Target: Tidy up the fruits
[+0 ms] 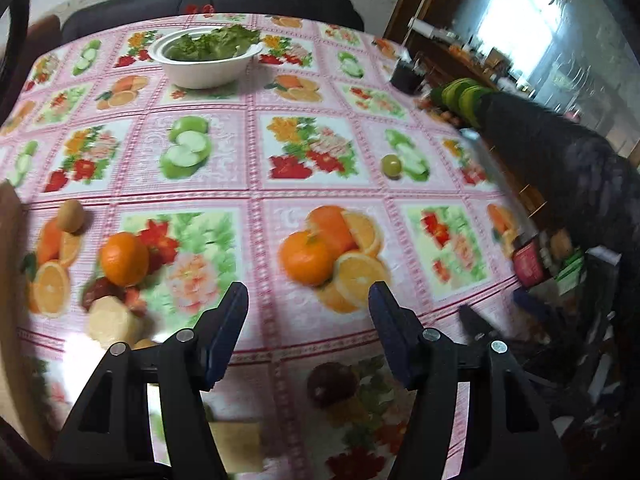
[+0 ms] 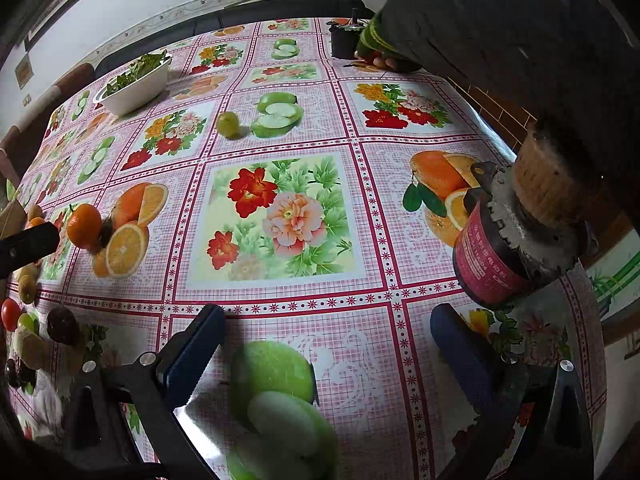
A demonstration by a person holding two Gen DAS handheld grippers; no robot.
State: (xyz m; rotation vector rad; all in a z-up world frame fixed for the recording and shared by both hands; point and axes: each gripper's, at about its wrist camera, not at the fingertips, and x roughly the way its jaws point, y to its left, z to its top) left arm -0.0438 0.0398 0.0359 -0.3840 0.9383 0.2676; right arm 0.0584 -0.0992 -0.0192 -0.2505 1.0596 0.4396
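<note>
In the left wrist view my left gripper (image 1: 308, 300) is open and empty above the fruit-print tablecloth (image 1: 256, 152). A real orange (image 1: 124, 258) lies to its left, with a kiwi (image 1: 70, 216), a pale potato-like fruit (image 1: 114, 320) and a dark red fruit (image 1: 100, 290) near it. A small green fruit (image 1: 391, 166) lies far right. In the right wrist view my right gripper (image 2: 326, 324) is open and empty. The orange (image 2: 84, 226) and green fruit (image 2: 228, 124) show there, with a cluster of small fruits (image 2: 32, 332) at the left edge.
A white bowl of lettuce (image 1: 206, 56) stands at the table's far side, also in the right wrist view (image 2: 136, 84). A red-labelled can-like object on a stand (image 2: 496, 264) sits at the table's right edge. A small dark pot (image 2: 344, 42) stands far back.
</note>
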